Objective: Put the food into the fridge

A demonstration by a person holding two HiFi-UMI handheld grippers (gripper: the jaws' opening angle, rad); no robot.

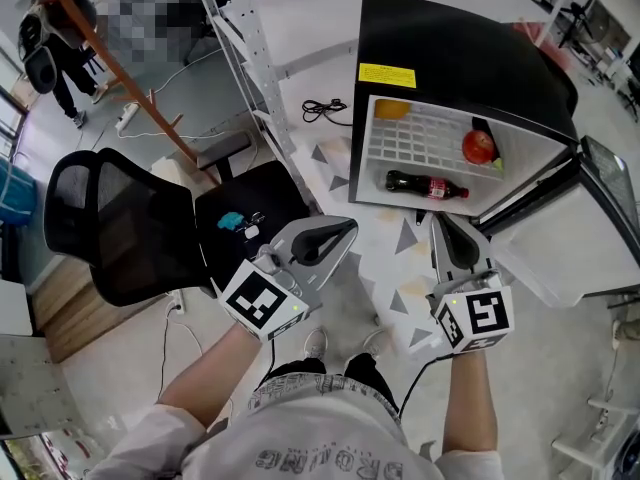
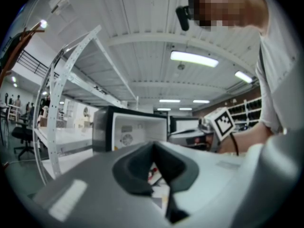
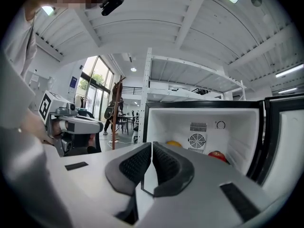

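Observation:
The small black fridge (image 1: 460,38) stands open in front of me, its door (image 1: 560,243) swung out to the right. On its white shelf (image 1: 420,143) lie an orange (image 1: 392,109), a red apple (image 1: 479,147) and a cola bottle (image 1: 428,185). The right gripper view shows the orange (image 3: 173,144) and the apple (image 3: 216,155) at the back of the fridge (image 3: 171,122). My left gripper (image 1: 350,226) (image 2: 153,144) hovers before the fridge's left side, shut and holding nothing. Short of the bottle, my right gripper (image 1: 440,220) (image 3: 152,144) is also shut and holds nothing.
A black mesh office chair (image 1: 110,228) stands close on my left. A perforated metal shelf upright (image 1: 250,58) rises left of the fridge, and a black cable (image 1: 325,108) lies beside it. A person (image 1: 60,28) stands at the far left by a wooden rack.

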